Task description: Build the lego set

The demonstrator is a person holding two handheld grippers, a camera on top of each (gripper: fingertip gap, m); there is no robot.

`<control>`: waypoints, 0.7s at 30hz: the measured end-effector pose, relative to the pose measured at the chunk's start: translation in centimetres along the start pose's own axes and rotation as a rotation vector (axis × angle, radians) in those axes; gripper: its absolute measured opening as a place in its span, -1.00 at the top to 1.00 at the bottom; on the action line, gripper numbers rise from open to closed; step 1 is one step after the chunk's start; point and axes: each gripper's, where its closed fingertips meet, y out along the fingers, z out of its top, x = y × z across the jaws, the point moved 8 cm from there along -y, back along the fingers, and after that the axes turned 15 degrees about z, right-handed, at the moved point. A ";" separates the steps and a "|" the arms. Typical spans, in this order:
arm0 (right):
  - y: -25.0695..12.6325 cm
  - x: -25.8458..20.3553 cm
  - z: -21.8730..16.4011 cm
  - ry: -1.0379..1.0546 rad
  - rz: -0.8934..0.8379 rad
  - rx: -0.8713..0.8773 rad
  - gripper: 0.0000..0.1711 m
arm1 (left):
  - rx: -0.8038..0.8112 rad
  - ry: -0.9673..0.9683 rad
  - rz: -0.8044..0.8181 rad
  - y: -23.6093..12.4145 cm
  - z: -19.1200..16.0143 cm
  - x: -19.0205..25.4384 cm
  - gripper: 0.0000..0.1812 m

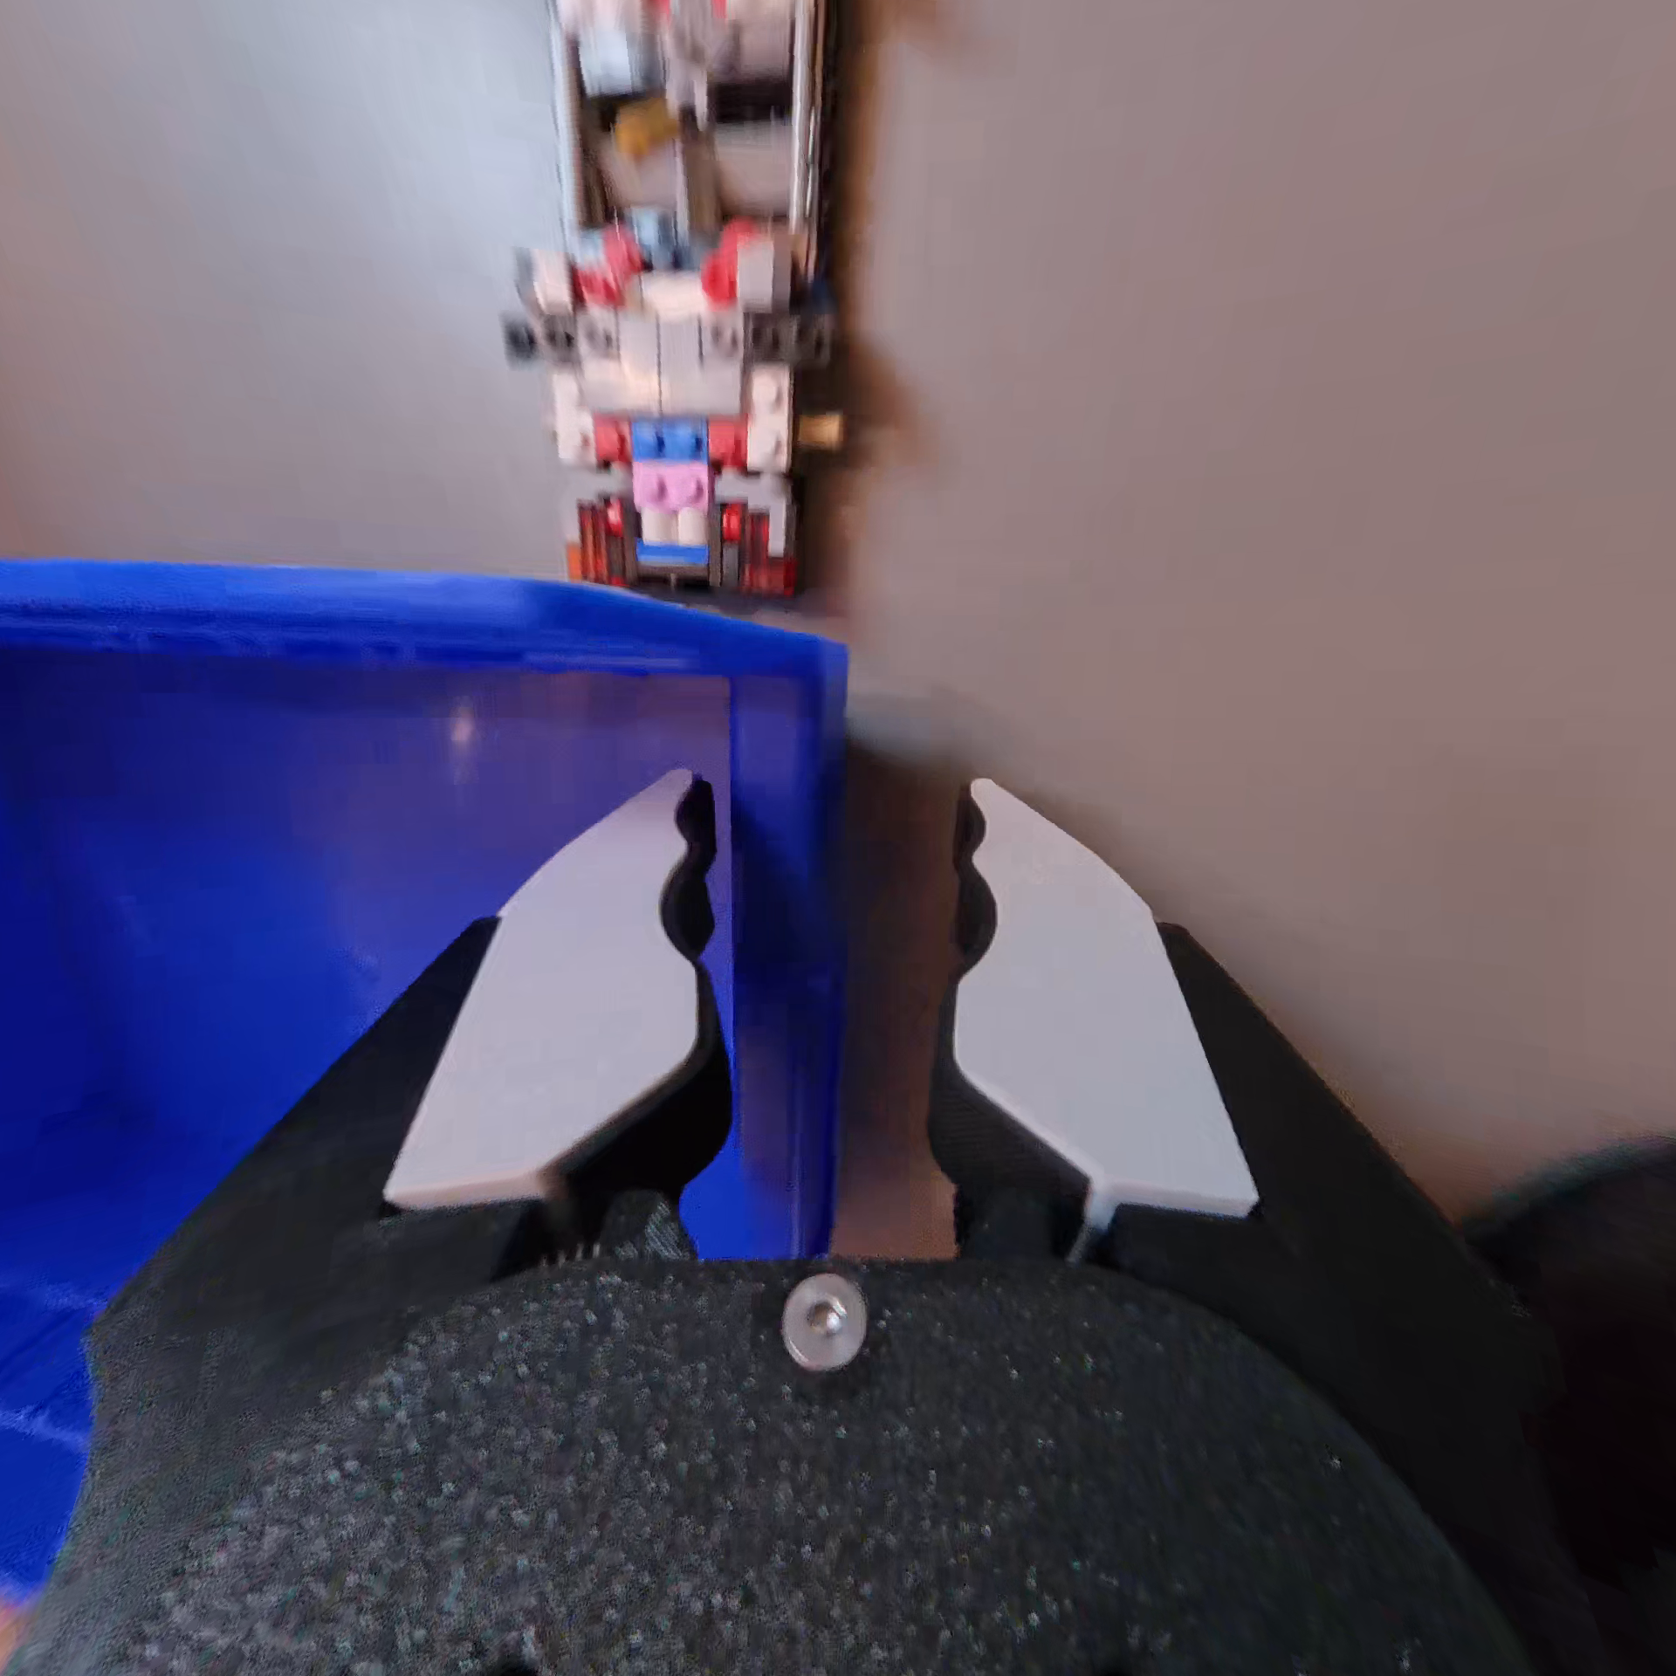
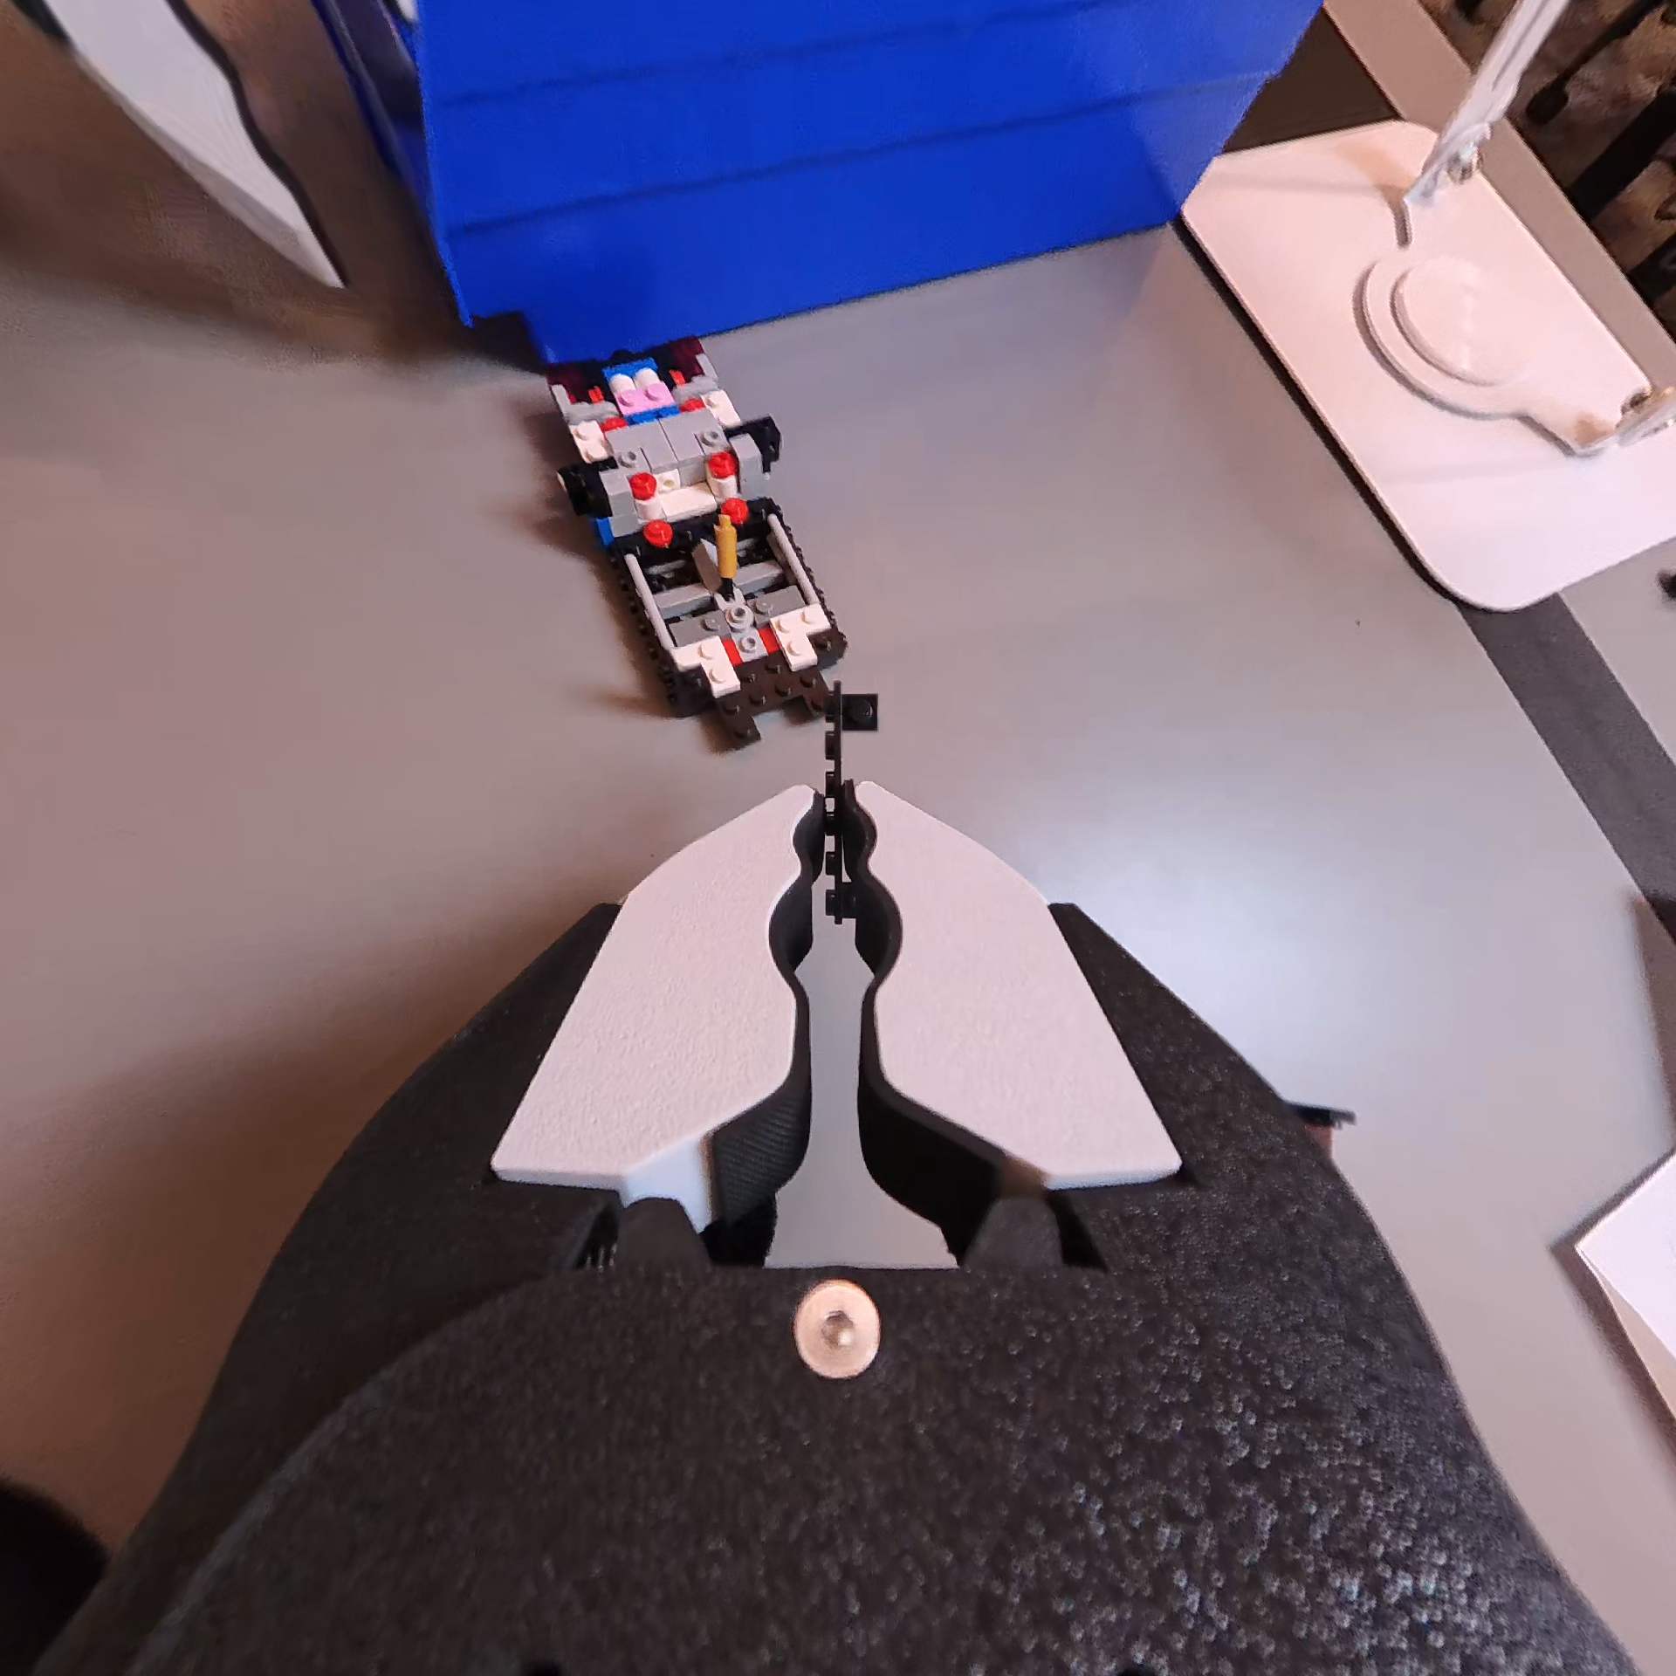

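Note:
A toy-brick vehicle model [image 2: 694,544] in grey, white, red and black lies on the grey table, its far end against a blue bin [image 2: 816,154]. My right gripper [image 2: 839,794] is shut on a thin black brick strip [image 2: 839,816] held on edge, its far tip just short of the model's near corner. In the left wrist view, my left gripper [image 1: 830,794] is open and empty, its jaws straddling the corner wall of the blue bin [image 1: 789,907], with the model [image 1: 676,399] beyond. The left gripper's white finger [image 2: 209,136] shows at the right wrist view's top left.
A white stand base [image 2: 1451,363] with a metal arm sits at the right on the grey table [image 2: 272,635]. A white sheet corner [image 2: 1632,1270] lies at the right edge. A dark strip [image 2: 1578,689] runs along the table's right side. The grippers' ends are close to 20 cm from one another.

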 end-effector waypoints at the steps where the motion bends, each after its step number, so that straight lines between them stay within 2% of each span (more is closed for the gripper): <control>1: 0.0 -0.2 0.3 -0.018 0.010 0.025 0.96 | 0.089 -0.051 -0.018 -1.4 0.3 -0.6 0.45; 5: 0.0 -1.9 2.6 -0.110 0.095 0.179 0.96 | 0.538 -0.227 0.012 -6.8 2.7 -3.5 0.62; 6: 0.1 -2.5 3.2 -0.132 0.134 0.221 0.96 | 0.644 -0.241 0.036 -7.3 3.7 -3.7 0.63; 8: 0.2 -3.6 4.5 -0.149 0.205 0.311 0.96 | 0.751 -0.227 0.036 -6.9 5.7 -3.0 0.60; 12: 0.8 -5.0 5.9 -0.185 0.277 0.415 0.96 | 0.735 -0.214 0.034 -4.2 7.8 -1.4 0.60; 15: 1.3 -5.1 6.2 -0.187 0.267 0.407 0.96 | 0.774 -0.202 -0.008 -3.8 8.2 -0.7 0.84; 18: 1.5 -4.2 6.1 -0.147 0.217 0.398 0.92 | 0.743 -0.151 0.044 -4.2 7.6 -1.1 0.87; 19: 1.6 -3.6 5.8 -0.131 0.176 0.379 0.85 | 0.730 -0.167 0.068 -4.6 7.1 -1.9 0.87; 21: 1.8 -2.3 4.8 -0.107 0.094 0.291 0.78 | 0.660 -0.254 0.224 -5.4 5.2 -4.7 0.86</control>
